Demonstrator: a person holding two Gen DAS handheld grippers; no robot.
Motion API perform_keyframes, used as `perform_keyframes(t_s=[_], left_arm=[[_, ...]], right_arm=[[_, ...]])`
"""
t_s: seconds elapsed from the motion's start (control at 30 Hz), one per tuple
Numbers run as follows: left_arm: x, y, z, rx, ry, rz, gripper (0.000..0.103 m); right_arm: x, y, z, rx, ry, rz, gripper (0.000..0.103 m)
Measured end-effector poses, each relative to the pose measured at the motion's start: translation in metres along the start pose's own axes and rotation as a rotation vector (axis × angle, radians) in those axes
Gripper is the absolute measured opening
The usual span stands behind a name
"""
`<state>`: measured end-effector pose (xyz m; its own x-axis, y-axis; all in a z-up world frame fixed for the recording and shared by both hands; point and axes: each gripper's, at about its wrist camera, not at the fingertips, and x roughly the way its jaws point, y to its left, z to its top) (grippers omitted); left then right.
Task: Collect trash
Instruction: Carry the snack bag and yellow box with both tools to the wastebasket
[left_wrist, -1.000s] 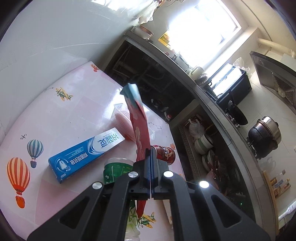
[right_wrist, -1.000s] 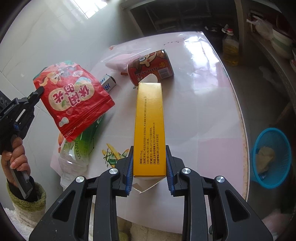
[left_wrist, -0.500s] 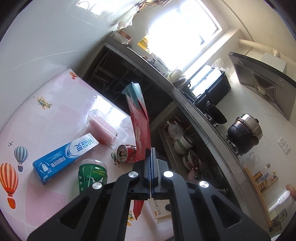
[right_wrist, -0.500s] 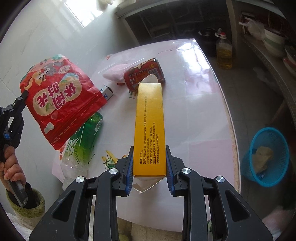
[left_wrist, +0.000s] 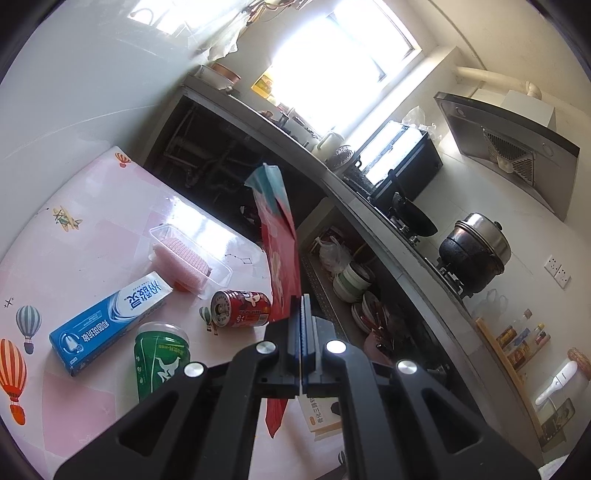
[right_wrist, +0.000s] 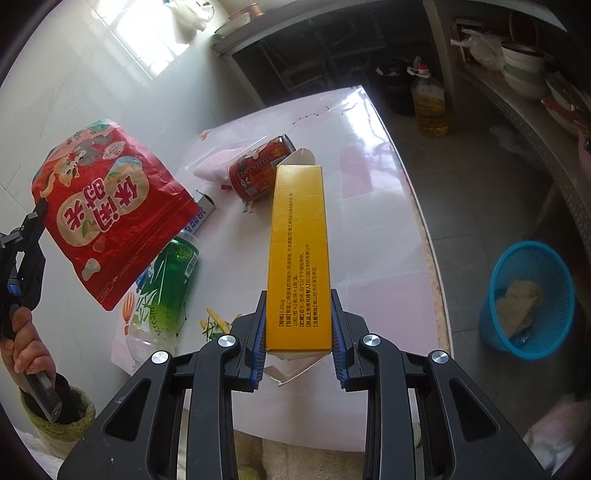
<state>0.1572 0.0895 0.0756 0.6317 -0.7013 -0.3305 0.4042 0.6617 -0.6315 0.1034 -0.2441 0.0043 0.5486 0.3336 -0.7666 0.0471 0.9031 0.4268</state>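
Observation:
My left gripper is shut on a red snack bag, held edge-on above the table; the bag also shows in the right wrist view, lifted at the left. My right gripper is shut on a long yellow carton, held above the pink table. On the table lie a red drink can, a green plastic bottle, a blue toothpaste box and a clear tray with a pink sponge. A blue waste basket stands on the floor at the right.
A kitchen counter with a stove, a pot and a wok runs along the right of the left wrist view. Shelves with bowls sit below it. An oil bottle stands on the floor beyond the table.
My left gripper has lifted the red bag higher and further from the table. My right gripper has drawn back slightly with the yellow carton still in it.

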Motion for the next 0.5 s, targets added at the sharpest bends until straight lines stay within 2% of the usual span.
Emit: perform_keyframes(t_s=[0.5], left_arm=[[0.031, -0.038, -0.006, 0.056, 0.062, -0.045, 0.0]], right_arm=[[-0.034, -0.034, -0.002, 0.078, -0.082, -0.005, 0.027]])
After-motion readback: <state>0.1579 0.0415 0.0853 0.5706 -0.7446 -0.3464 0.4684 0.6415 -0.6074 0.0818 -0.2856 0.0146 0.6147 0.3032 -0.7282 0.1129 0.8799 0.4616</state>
